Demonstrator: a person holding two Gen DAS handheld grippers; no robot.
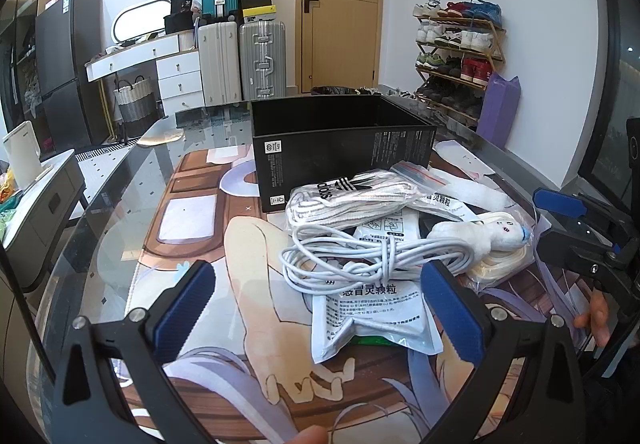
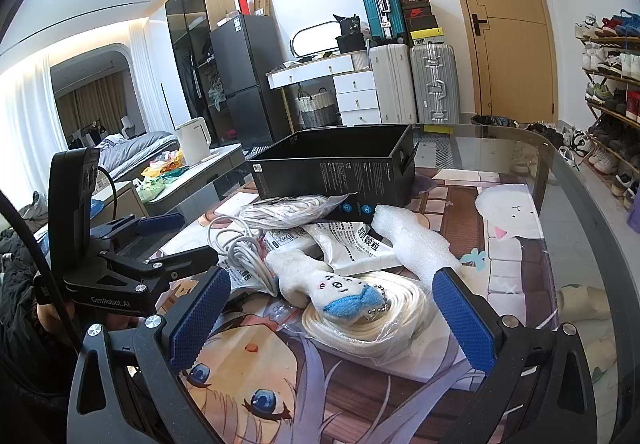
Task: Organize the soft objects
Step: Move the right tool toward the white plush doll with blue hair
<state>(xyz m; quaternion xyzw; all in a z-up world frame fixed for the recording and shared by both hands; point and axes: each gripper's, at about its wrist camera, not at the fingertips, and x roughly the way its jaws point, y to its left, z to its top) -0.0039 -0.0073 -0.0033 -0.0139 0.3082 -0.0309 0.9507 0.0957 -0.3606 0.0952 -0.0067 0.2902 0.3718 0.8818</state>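
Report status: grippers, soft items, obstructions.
Left gripper, right gripper open, empty. White plush toy, coiled white cable outside open black cardboard box. Nothing blocking.

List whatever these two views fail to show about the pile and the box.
- Black box floor: both views, hidden by its own walls.
- Green item: left wrist view, mostly under the white pouch.
- Small print on the pouches: too small in both views.
- Bagged cord coil: right wrist view, partly under the plush toy.
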